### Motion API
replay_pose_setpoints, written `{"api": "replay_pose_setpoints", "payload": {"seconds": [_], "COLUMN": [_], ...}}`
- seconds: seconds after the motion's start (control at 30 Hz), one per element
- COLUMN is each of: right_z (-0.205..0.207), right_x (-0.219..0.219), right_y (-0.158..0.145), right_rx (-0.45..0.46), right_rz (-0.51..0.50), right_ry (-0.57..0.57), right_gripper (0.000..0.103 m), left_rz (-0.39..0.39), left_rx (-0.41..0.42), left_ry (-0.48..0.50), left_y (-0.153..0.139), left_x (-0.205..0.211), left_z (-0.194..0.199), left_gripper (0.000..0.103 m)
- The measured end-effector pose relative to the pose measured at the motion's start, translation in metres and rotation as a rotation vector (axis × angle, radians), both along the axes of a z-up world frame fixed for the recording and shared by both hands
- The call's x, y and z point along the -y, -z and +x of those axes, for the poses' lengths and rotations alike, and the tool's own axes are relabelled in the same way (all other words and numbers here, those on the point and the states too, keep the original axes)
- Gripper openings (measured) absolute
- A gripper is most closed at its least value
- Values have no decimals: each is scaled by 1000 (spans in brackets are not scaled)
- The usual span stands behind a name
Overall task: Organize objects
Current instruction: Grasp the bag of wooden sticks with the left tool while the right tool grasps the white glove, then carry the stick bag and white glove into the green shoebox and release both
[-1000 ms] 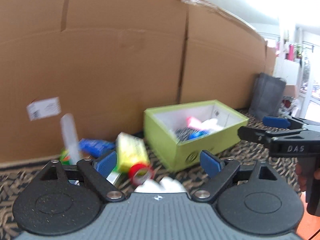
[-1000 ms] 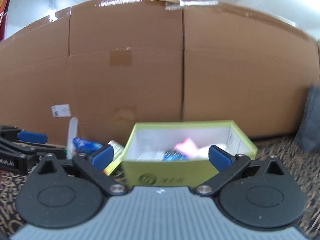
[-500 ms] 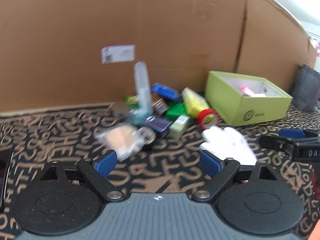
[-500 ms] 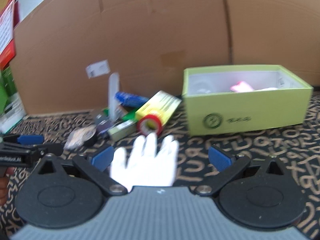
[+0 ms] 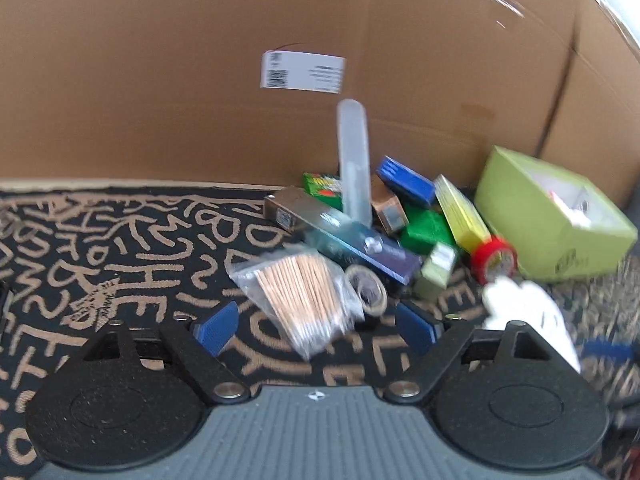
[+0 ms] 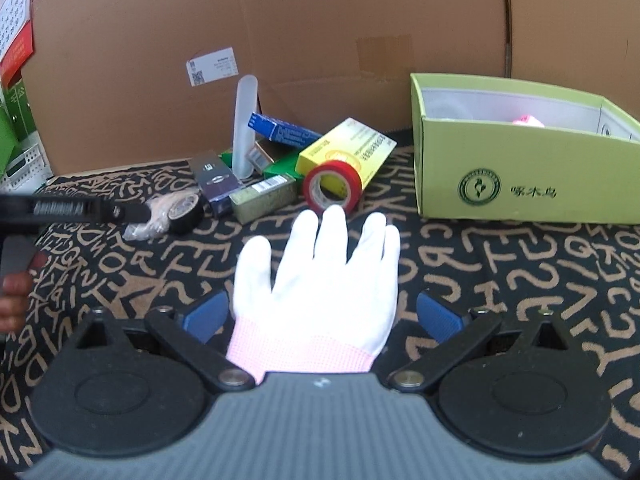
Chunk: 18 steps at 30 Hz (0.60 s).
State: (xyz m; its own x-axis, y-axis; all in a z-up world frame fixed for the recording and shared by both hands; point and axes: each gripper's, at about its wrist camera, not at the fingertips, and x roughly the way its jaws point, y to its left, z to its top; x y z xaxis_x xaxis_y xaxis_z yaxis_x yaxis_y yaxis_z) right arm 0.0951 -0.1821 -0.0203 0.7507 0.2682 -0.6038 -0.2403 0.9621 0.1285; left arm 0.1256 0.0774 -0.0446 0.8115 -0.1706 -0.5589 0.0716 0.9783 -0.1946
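Observation:
A pile of small things lies on the patterned mat: a clear bag of thin wooden sticks [image 5: 304, 296], a black tape roll [image 5: 368, 288], a red tape roll [image 6: 332, 186], a yellow box [image 6: 348, 150], a blue box [image 6: 284, 132] and an upright clear tube [image 5: 352, 160]. My left gripper [image 5: 316, 328] is closing; the bag's near end lies between its pads, untouched. A white glove [image 6: 324, 276] with a pink cuff lies flat between the fingers of my right gripper [image 6: 322, 316], which is open and not pressing on it.
A lime-green open box [image 6: 520, 176] holding a few items stands at the right of the pile. A tall cardboard wall [image 5: 200, 80] closes off the back. At the left edge of the right wrist view, a hand [image 6: 16, 292] holds the left gripper [image 6: 72, 210].
Both grippers have sunk towards the mat, and the left one has swung left from the green box to the pile. The bag now lies between the left fingers, the glove between the right.

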Motion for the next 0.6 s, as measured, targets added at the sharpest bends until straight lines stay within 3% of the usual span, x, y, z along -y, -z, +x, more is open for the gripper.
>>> {"api": "replay_pose_setpoints", "payload": {"seconds": [0.13,0.23,0.33,0.37,0.43,0.6], "right_z": [3,4,5,6,7,7], "right_x": [2,0,-2,-2,-3,-4], "right_y": [3,3,4,4,4,2], "right_rx": [-13,-13,-16,-17,-19,-19], "right_rz": [9,12,10,10,8,12], "right_ry": [4,-1,-7,-8,-11,-29], "right_gripper": [103,103,103,103,103,103], "left_rz": [-94,-63,-12,-13,-12,80], "left_rx": [-34,-95,-74,-72,-75,-111], "left_ry": [-66,-78,-72,-68,-36,58], "left_y": [0,10,12,11,9,4], "left_x": [-13,-10,-2,-2,-3,-9], "left_z": [26,48,54,53,52,34], "left_gripper": [86,77,75,70,26,22]}}
